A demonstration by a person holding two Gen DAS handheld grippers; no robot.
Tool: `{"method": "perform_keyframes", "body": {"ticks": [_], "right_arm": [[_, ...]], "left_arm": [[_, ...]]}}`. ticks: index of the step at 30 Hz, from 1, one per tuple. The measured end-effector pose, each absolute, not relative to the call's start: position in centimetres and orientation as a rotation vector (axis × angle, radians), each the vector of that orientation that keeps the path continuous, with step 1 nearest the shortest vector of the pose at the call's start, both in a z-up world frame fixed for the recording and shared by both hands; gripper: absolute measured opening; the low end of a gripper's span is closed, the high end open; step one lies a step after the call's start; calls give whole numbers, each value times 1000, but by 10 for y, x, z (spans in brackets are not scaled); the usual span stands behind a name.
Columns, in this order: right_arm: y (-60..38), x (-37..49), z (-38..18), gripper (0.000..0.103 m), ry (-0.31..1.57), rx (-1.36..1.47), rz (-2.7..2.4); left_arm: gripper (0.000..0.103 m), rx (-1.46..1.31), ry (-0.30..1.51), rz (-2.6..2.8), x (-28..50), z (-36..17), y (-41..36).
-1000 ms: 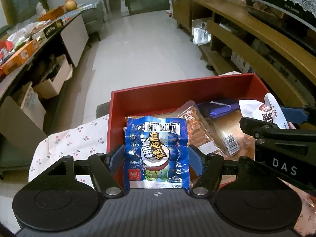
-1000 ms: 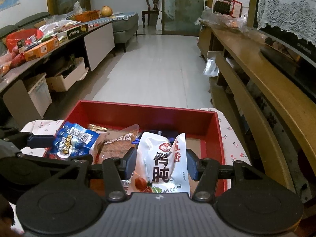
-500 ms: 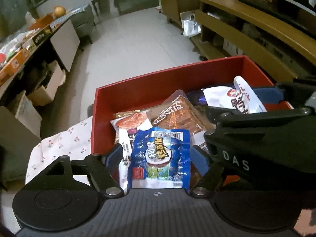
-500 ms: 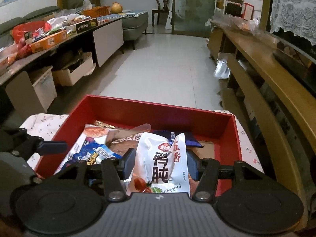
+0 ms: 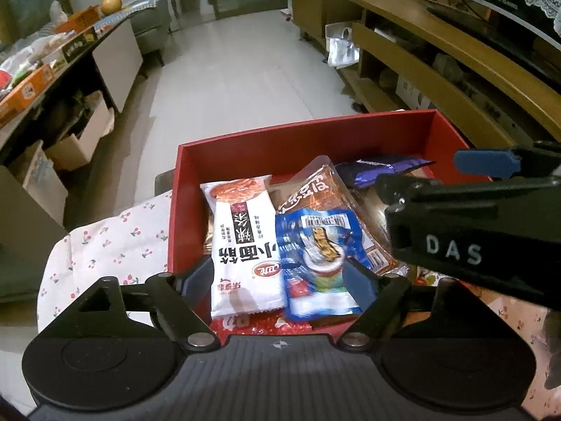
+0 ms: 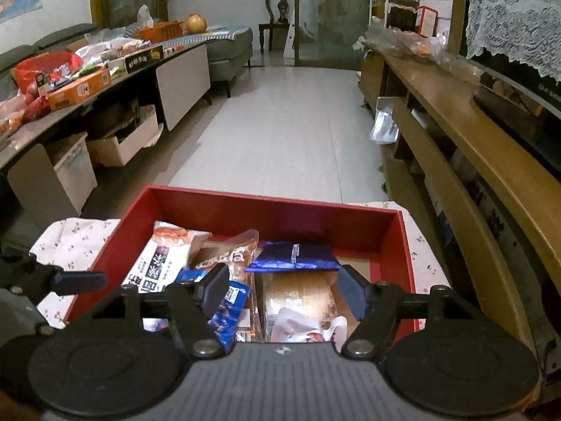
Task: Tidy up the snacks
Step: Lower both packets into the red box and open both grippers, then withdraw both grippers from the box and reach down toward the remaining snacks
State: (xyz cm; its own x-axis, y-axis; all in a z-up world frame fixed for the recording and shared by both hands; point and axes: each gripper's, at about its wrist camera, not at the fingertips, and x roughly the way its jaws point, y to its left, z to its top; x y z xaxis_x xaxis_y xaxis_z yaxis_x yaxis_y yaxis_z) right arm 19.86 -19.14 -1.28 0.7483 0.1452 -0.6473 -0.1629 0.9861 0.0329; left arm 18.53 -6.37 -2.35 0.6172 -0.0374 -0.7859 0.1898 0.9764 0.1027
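Red cardboard walls of the snack box (image 5: 305,140) frame everything we see, the box resting on a cherry-print cloth (image 5: 105,242) that spreads out toward nine o'clock. Going left to right in the left wrist view, our left gripper (image 5: 280,277) has its fingers spread wide and grips nothing; beneath them the white noodle-snack packet (image 5: 245,245) lies at eleven o'clock and the blue sausage packet (image 5: 315,256) at one o'clock, both loose on the pile inside the box. Further toward two o'clock sit an orange-brown packet (image 5: 315,189) and a dark purple wrapper (image 5: 382,168). In the right wrist view, our right gripper (image 6: 284,291) is also spread wide and empty, hovering over the box with a white crumpled packet (image 6: 305,326) lying just below at six o'clock. We judge the step in hand to be the release of snacks into the box. The next move likely calls for lifting both grippers clear without dragging the packets, then finding any snack not yet boxed; none shows on the cloth here.
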Motion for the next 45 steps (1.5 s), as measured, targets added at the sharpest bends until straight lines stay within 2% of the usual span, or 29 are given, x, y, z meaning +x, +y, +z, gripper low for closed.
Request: {"method": "perform_keyframes", "body": {"ticks": [21,35,40,45], "right_arm": [[-248,140,3,82,712,109,56],[-317,75,-29,83,871,227,-107],[-349,72,-45,84,924,311,-189],[-357,73,-53,85,956,281,-215]], "left_arm": [[87,113,861,-233,144,0,-75],[87,135,901,-365,105,-10,-104],[88,125,898,-399,100,-7,-110],[88,117,923,-414,101,-12,-114]]}}
